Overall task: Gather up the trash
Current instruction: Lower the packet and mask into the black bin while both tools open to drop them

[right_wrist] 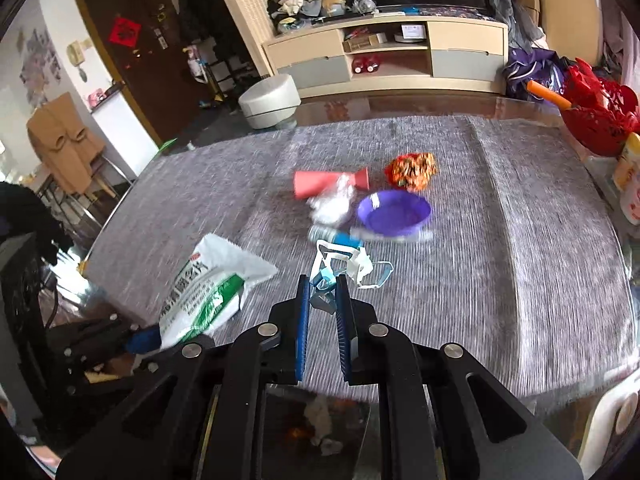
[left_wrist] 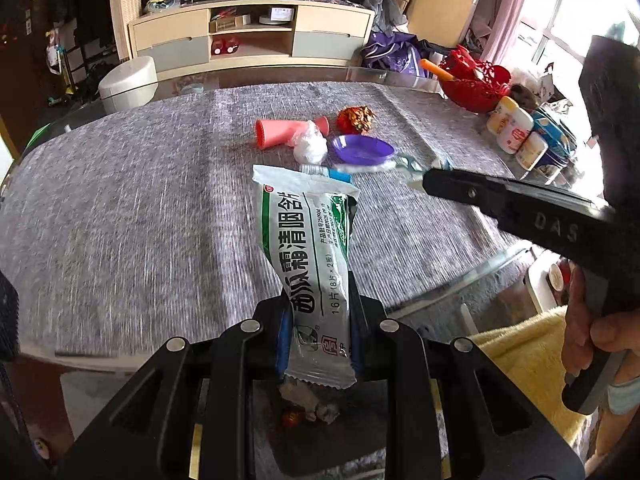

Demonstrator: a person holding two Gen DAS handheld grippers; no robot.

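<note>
Left gripper [left_wrist: 320, 312] clamping green-and-white wrapper [left_wrist: 308, 236], holding it upright above grey tablecloth [left_wrist: 140, 200]; right gripper [right_wrist: 322, 292] pinching crumpled white-and-blue scrap [right_wrist: 348, 264] between nearly closed fingers; pink cup [right_wrist: 320, 184], purple bowl [right_wrist: 394, 213], orange wad [right_wrist: 412, 170] lying mid-table.
</note>
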